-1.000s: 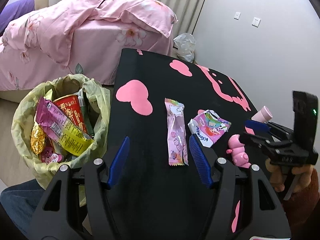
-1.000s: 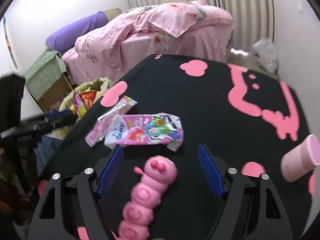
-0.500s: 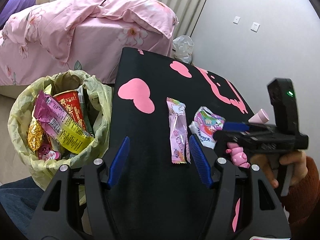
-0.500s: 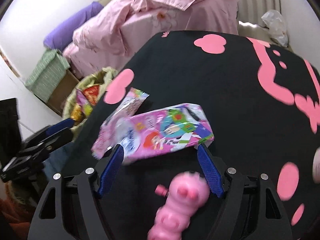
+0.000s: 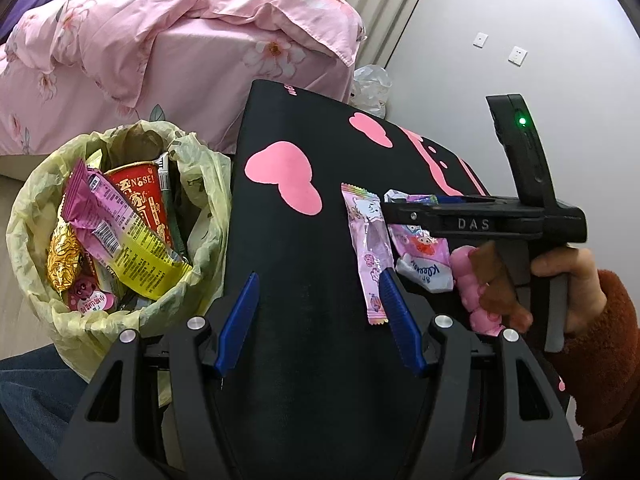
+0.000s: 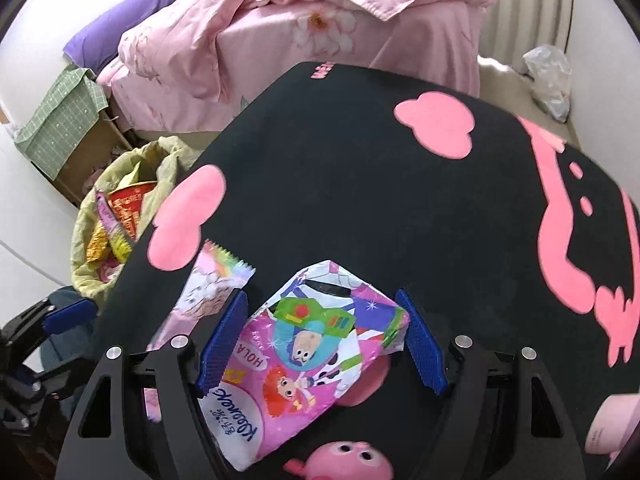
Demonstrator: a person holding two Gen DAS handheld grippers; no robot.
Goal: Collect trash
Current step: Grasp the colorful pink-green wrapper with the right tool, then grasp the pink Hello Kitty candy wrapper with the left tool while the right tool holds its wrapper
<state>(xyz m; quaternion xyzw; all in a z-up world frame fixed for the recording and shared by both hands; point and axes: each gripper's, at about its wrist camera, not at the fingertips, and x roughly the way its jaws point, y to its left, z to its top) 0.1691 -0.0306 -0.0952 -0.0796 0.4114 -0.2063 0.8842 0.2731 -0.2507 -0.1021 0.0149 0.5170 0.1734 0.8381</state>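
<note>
A colourful tissue pack (image 6: 316, 360) lies on the black table (image 6: 360, 200), between the wide jaws of my right gripper (image 6: 320, 308). The blue pads flank its edges without visibly squeezing it. The left wrist view shows that gripper (image 5: 394, 210) side-on above the pack (image 5: 420, 248). A long pink candy wrapper (image 5: 368, 252) lies just left of the pack. My left gripper (image 5: 318, 280) hangs open over bare table, holding nothing, its right finger beside the wrapper's near end. The trash bin (image 5: 32, 208) with a yellow-green bag stands left of the table, full of wrappers.
A pink toy (image 6: 344, 460) lies just behind the pack, under my right gripper. A pink bottle (image 6: 612, 428) sits at the table's right edge. A bed with a pink quilt (image 5: 180, 40) is beyond the table, with a cardboard box (image 6: 92, 152) near the bin.
My right gripper has moved forward past the pink toy to the tissue pack, which now lies between its jaws. My left gripper has stayed put, open.
</note>
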